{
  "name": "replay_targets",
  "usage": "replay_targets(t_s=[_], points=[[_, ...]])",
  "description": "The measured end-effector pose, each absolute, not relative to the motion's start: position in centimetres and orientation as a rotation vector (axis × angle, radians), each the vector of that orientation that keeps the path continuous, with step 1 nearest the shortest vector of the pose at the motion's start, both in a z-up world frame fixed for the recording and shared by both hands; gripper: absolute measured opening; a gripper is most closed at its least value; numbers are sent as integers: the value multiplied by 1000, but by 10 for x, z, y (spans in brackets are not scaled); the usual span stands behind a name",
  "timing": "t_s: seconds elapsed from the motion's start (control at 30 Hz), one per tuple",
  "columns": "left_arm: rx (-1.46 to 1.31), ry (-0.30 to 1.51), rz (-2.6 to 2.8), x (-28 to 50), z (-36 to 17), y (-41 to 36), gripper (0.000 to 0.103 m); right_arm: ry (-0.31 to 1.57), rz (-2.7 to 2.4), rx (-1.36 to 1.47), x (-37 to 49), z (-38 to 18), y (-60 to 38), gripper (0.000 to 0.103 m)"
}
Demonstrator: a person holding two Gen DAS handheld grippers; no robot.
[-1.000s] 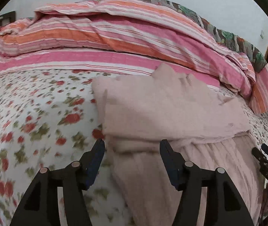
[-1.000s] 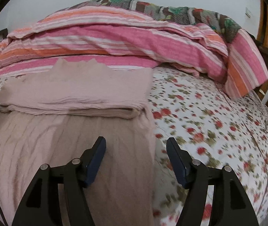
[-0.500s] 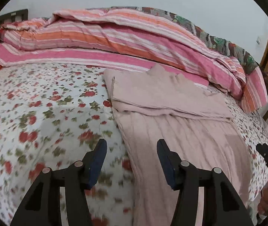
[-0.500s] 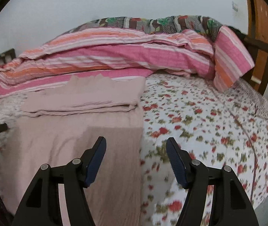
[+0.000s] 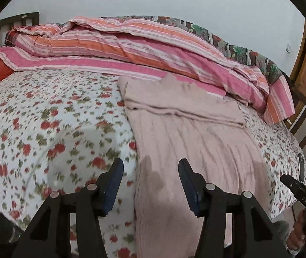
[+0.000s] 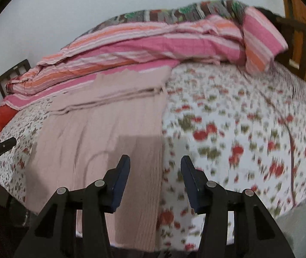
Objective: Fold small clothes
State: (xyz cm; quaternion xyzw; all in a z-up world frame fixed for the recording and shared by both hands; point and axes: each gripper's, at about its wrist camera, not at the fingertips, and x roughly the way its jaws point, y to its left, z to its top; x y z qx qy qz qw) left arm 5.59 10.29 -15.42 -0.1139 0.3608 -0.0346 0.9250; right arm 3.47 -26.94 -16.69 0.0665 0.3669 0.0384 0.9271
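Both grippers have drawn back from the far fold toward the near edge of the bed, so more of the floral bedsheet (image 5: 45, 116) and the garment's lower half now shows. On the left, the left gripper (image 5: 150, 182) hangs above the garment's left edge, jaws apart with nothing between them. Its pale pink ribbed garment (image 5: 196, 142) lies flat down the middle of the bed, the top part already folded over toward the striped quilt (image 5: 131, 49) behind it, the lower end draping off the near edge. To the right, the right gripper (image 6: 155, 179) hovers over the garment's right edge; its jaws have just been closing, yet hold nothing. The knit looks light, soft and limp, so pinching each lower corner seems best.
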Motion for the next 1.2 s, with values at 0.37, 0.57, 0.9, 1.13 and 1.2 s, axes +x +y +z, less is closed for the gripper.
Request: replay_targets(t_s=[0.37,0.57,0.9,1.13,1.2], points=[[-280,796,-105,40,-192,108,60,790,81,151,15,-199,-261,47],[-284,826,-110,38,-212,107,60,802,75,172,15,-209,-262,47],[-270,848,-148,26,-235,107,55,838,88,187,20,-234,-262,47],[-270,829,-143,19,-237,100,45,834,110,154,10,-237,-260,47],[-281,832,-137,20,-238,101,36,830,106,143,10,-238,-257,47]])
